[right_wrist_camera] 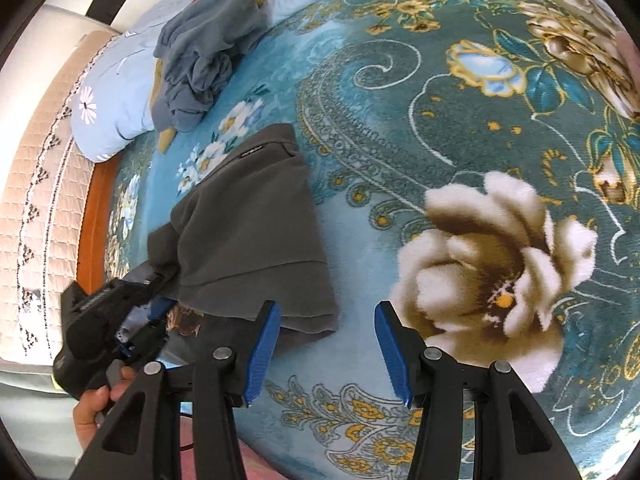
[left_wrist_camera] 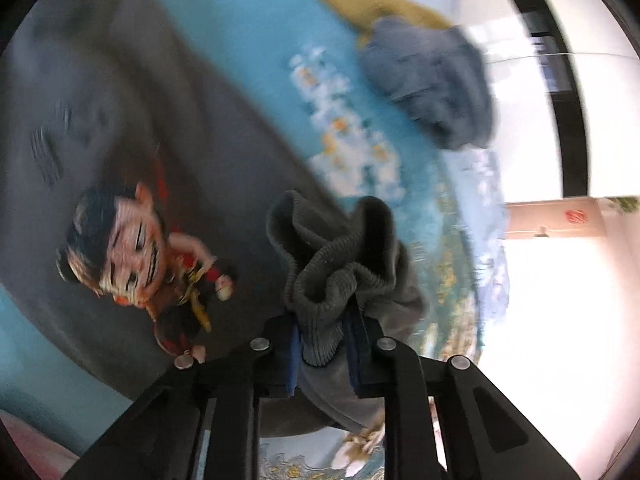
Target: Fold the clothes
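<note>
A dark grey sweatshirt [left_wrist_camera: 192, 128] with a cartoon print [left_wrist_camera: 140, 256] lies on the flowered blue blanket [left_wrist_camera: 248, 32]. My left gripper [left_wrist_camera: 326, 344] is shut on its bunched ribbed hem [left_wrist_camera: 332, 256]. In the right wrist view the sweatshirt [right_wrist_camera: 256, 224] lies partly folded on the blanket [right_wrist_camera: 400, 128], and the left gripper [right_wrist_camera: 120, 320] holds its near left corner. My right gripper [right_wrist_camera: 326, 352] is open and empty, just above the blanket, right of the sweatshirt's near edge.
A crumpled blue-grey garment [right_wrist_camera: 204, 52] lies at the far side over a mustard one [right_wrist_camera: 166, 136], next to a light blue pillow [right_wrist_camera: 116, 108]; both garments show in the left wrist view [left_wrist_camera: 436, 80]. A quilted headboard [right_wrist_camera: 36, 184] stands left.
</note>
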The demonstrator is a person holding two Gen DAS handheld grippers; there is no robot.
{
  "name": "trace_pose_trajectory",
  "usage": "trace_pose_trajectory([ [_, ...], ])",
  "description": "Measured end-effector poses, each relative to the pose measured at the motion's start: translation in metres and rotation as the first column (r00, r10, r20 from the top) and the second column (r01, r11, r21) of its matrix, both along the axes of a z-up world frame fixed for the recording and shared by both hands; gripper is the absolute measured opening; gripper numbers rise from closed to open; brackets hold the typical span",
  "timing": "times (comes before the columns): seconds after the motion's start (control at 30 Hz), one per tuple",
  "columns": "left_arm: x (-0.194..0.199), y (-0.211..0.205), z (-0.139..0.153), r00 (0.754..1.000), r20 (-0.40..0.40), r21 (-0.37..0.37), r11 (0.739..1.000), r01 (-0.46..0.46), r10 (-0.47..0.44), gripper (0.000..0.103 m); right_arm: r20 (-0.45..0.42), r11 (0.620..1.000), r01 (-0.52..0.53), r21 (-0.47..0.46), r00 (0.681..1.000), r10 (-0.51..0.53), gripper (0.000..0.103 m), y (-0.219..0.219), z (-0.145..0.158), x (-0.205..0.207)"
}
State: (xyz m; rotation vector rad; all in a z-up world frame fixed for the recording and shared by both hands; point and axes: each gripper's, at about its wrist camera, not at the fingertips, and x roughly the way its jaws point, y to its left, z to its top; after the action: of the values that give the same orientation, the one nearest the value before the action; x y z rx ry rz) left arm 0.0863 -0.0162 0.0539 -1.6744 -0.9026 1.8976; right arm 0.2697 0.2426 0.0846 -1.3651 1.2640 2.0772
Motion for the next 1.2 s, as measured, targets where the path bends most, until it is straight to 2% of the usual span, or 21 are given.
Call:
trace_pose_trajectory([
  [0.1, -0.003, -0.018, 0.026, 0.997, -0.075, 0.045, 0.999, -0.005, 0.008, 0.019, -0.006, 1.000, -0.012, 0.000, 1.000, 0.012, 0.053, -0.003, 0.001, -0.003],
  [0.2, -0.008, -0.041, 0.024, 0.997, -0.068, 0.011, 0.999, -0.035, 0.035, 0.019, -0.020, 1.000, -0.019, -0.002, 1.000, 0.019, 0.053, -0.005, 0.003, -0.006],
  [0.3, -0.011, -0.055, -0.011, 0.998, 0.037, -0.045, 0.998, -0.048, 0.050, 0.020, -0.028, 0.999, -0.043, -0.001, 0.999, 0.043, 0.053, -0.011, 0.005, -0.014],
  [0.37, -0.006, -0.062, -0.032, 0.996, 0.077, -0.080, 0.996, -0.038, 0.044, 0.020, -0.037, 0.998, -0.067, -0.002, 0.997, 0.067, 0.053, -0.016, 0.007, -0.021],
  [0.47, -0.002, -0.069, -0.039, 0.993, 0.084, -0.017, 0.997, -0.077, 0.078, 0.021, -0.047, 0.992, -0.124, 0.026, 0.991, 0.125, 0.053, -0.026, 0.015, -0.037],
  [0.53, -0.004, -0.063, -0.033, 0.998, 0.041, -0.041, 0.998, -0.039, 0.041, 0.021, -0.053, 0.985, -0.162, 0.053, 0.985, 0.164, 0.052, -0.032, 0.021, -0.050],
  [0.57, -0.005, -0.059, -0.032, 1.000, 0.023, -0.061, 0.998, -0.018, 0.019, 0.021, -0.062, 0.982, -0.177, 0.065, 0.981, 0.181, 0.049, -0.034, 0.025, -0.057],
  [0.6, -0.005, -0.058, -0.032, 1.000, 0.013, -0.069, 0.998, -0.014, 0.015, 0.021, -0.078, 0.977, -0.195, 0.082, 0.976, 0.201, 0.035, -0.037, 0.030, -0.064],
  [0.67, -0.006, -0.055, -0.033, 1.000, -0.004, -0.084, 0.996, -0.008, 0.008, 0.021, -0.096, 0.965, -0.231, 0.126, 0.965, 0.244, 0.025, -0.045, 0.037, -0.078],
  [0.73, -0.008, -0.056, -0.036, 1.000, 0.013, -0.079, 0.997, -0.024, 0.025, 0.024, -0.097, 0.951, -0.261, 0.166, 0.955, 0.279, 0.019, -0.051, 0.040, -0.090],
  [0.87, -0.005, -0.071, -0.043, 0.996, 0.059, -0.041, 0.997, -0.070, 0.072, 0.025, 0.002, 0.956, -0.256, 0.146, 0.966, 0.259, 0.012, -0.054, 0.011, -0.100],
  [1.07, -0.005, -0.070, -0.049, 0.994, 0.079, -0.045, 0.997, -0.070, 0.074, 0.026, 0.111, 0.966, -0.245, 0.079, 0.965, 0.236, 0.009, -0.057, -0.042, -0.097],
  [1.2, -0.004, -0.072, -0.051, 0.993, 0.083, -0.043, 0.996, -0.078, 0.081, 0.027, 0.140, 0.963, -0.256, 0.079, 0.960, 0.244, 0.009, -0.055, -0.043, -0.106],
])
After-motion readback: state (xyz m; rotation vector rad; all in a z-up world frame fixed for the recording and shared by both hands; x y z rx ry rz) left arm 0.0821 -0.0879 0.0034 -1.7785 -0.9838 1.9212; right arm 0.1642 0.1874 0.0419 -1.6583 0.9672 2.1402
